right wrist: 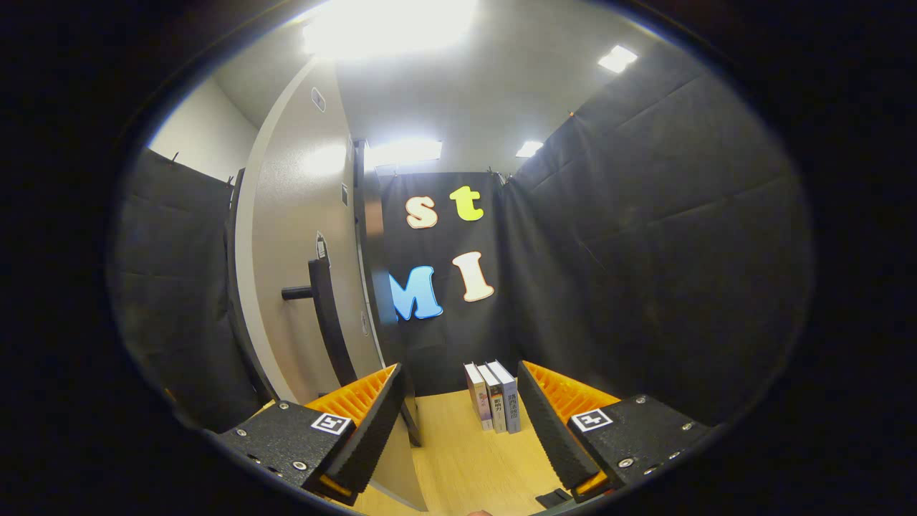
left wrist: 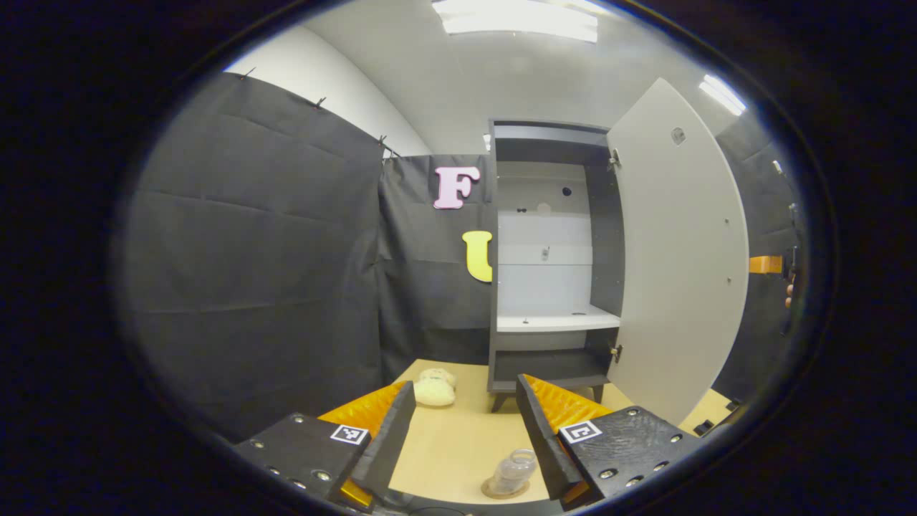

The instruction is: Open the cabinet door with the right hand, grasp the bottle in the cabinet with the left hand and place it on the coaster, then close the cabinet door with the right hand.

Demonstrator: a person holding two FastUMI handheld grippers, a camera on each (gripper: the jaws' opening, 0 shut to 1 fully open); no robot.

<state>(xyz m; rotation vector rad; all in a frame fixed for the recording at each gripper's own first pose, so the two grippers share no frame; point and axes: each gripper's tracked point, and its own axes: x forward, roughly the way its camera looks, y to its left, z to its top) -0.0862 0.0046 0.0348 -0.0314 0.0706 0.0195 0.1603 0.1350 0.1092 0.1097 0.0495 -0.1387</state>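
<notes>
Cabinet [left wrist: 544,258] stands at the far end of the worktop [left wrist: 458,437], at about 12 o'clock in the left gripper view. Its door [left wrist: 677,251] hangs wide open, swung out to the 2 o'clock side. Pale shelf [left wrist: 555,320] inside, nothing standing on it that I can make out.

Left gripper [left wrist: 466,430] hovers above the worktop, jaws spread wide, nothing between them. Bottle [left wrist: 513,471], clear plastic, sits low at 6 o'clock, upright on a round coaster [left wrist: 503,491], just beside the inner edge of the gripper's right-hand finger. Whether the finger touches it is hard to say; the fisheye bends things badly down there. A soft, cream-coloured toy [left wrist: 435,388] lies on the worktop near the cabinet's foot, at 11 o'clock from the bottle, well apart from it.

Right gripper [right wrist: 458,423] points along the outer face of the open door [right wrist: 301,272], which fills the 9 to 11 o'clock side of the right gripper view. Dark bar handle [right wrist: 326,315] stands out from the door, above and beyond the gripper's left-hand finger, not gripped. Jaws spread, holding nothing. Three books [right wrist: 494,395] stand upright in a row on the worktop [right wrist: 466,459], seen between the fingers near the back wall. At the 3 o'clock edge of the left gripper view a hand [left wrist: 789,290] shows beyond the door.
</notes>
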